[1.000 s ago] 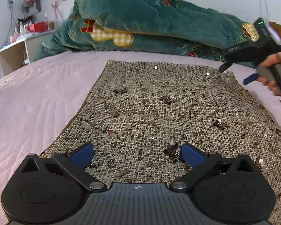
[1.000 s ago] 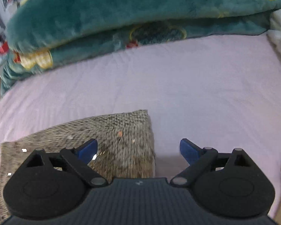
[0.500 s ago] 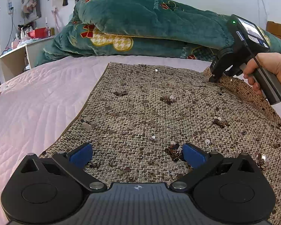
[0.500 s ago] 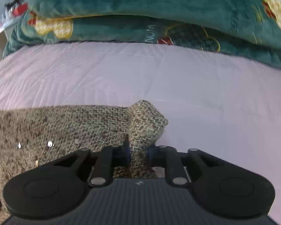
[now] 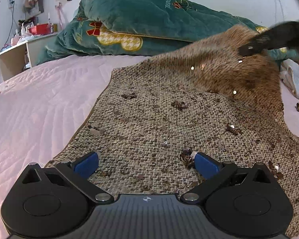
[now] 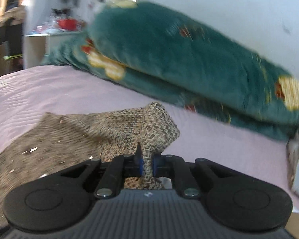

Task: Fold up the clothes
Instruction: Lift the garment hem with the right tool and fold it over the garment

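Note:
A brown tweed garment with sequins point(image 5: 159, 123) lies on the pink bed. My left gripper point(image 5: 146, 162) is open and low over the garment's near edge, its blue pads apart with the cloth between them. My right gripper point(image 6: 147, 164) is shut on the garment's far right corner point(image 6: 157, 127) and holds it lifted off the bed. In the left wrist view the right gripper point(image 5: 269, 41) shows blurred at the upper right, with the raised cloth hanging from it.
A folded green velvet quilt point(image 5: 149, 25) lies along the head of the pink bed point(image 5: 39, 103). A white desk with clutter point(image 5: 20, 45) stands at the far left. Pale folded cloth point(image 5: 295, 79) lies at the right edge.
My right gripper came down on the far right corner, shut on it, and has lifted it up and toward the near side. The left gripper has stayed open in place.

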A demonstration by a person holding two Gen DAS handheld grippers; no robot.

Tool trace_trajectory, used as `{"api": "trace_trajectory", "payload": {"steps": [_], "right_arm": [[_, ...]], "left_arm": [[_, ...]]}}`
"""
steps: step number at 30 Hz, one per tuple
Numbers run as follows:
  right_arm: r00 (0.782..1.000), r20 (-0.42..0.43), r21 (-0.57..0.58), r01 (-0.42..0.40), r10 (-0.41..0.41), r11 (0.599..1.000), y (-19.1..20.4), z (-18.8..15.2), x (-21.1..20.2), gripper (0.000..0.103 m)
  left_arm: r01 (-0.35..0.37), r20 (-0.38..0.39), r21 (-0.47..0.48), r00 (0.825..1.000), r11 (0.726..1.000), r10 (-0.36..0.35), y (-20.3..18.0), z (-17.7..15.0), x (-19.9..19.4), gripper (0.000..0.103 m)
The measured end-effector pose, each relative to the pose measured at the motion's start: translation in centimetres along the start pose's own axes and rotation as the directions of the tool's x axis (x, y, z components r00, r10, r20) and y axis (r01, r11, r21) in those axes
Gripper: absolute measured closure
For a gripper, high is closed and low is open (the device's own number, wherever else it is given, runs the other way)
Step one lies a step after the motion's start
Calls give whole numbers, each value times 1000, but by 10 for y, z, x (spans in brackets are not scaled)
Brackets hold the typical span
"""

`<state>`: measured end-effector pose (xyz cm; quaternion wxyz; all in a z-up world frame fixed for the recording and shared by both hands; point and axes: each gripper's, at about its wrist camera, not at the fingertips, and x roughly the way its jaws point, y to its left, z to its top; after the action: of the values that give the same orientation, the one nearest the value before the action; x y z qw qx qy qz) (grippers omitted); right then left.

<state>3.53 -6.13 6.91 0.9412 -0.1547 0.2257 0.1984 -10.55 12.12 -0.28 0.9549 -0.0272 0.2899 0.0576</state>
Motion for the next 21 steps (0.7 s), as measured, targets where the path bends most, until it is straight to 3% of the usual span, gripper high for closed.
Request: {"api": "trace_trajectory", "payload": {"steps": [6, 10, 12, 14, 17, 21], "right_arm": [[997, 59, -138, -46, 55, 989, 41, -38, -74, 93], [996, 6, -176, -81, 84, 981, 61, -79, -100, 92], [993, -73, -168, -100, 89, 981, 67, -96, -101, 86], [989, -113, -144, -114, 98, 983, 68, -104, -103, 64], [994, -75, -143, -90, 80, 986, 69, -101, -116, 29], [992, -54, -147, -121, 114, 982, 68, -85, -127, 24]], "left_arm": [[29, -18, -79, 999, 996, -30, 14, 3, -10, 0], [-7, -44, -140, 999, 990, 1, 25, 6, -18, 0], [-11, -56, -198, 998, 980, -1, 34, 9, -22, 0], [-36, -74, -224, 997, 974, 20, 39, 13, -26, 0], [-93, -109, -242, 992, 966, 68, 48, 18, -29, 0], [-101, -134, -344, 989, 934, 58, 70, 20, -33, 0]]}}
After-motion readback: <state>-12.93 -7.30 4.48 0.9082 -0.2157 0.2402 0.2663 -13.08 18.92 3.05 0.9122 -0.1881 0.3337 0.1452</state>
